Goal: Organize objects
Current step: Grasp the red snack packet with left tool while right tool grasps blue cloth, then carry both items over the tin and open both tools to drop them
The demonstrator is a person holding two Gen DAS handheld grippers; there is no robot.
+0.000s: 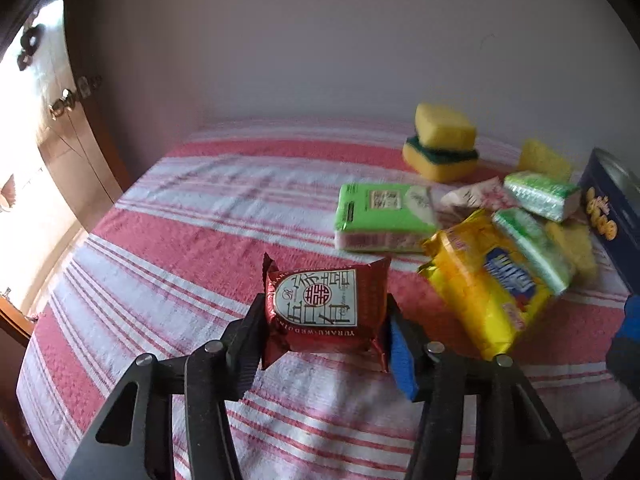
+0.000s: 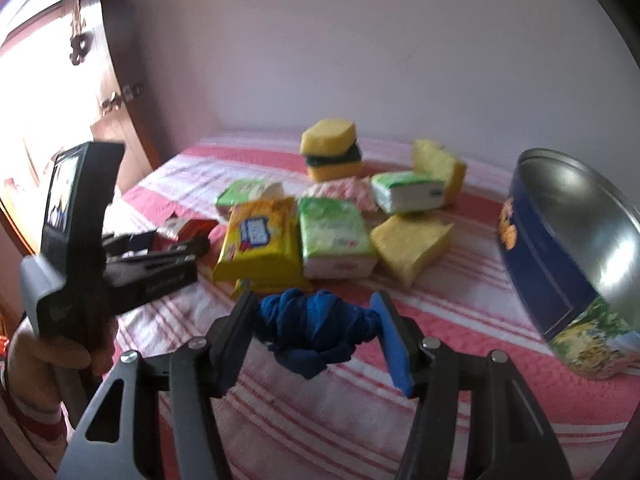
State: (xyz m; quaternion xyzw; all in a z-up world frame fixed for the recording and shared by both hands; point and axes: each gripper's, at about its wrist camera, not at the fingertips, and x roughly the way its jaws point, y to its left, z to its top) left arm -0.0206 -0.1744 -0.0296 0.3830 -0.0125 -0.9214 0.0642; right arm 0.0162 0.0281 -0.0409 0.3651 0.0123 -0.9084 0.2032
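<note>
My left gripper [image 1: 326, 316] is shut on a red foil snack packet [image 1: 326, 310] with Chinese characters, held above the red-and-white striped cloth [image 1: 180, 248]. My right gripper [image 2: 314, 326] is shut on a bundle of dark blue cloth [image 2: 312, 328]. The left gripper [image 2: 160, 256] with its red packet [image 2: 184, 228] also shows at the left of the right wrist view. A pile lies ahead: a yellow biscuit pack [image 2: 260, 240], green tissue packs [image 2: 334, 236], yellow sponges [image 2: 410, 246]. A blue round tin [image 2: 568, 256] stands open at the right.
Stacked yellow-green sponges [image 1: 442, 142] sit near the back wall. A green tissue pack [image 1: 382, 216], the yellow biscuit pack [image 1: 488, 284] and the blue tin [image 1: 612, 204] lie right of the left gripper. A wooden door [image 1: 80, 152] stands at the left.
</note>
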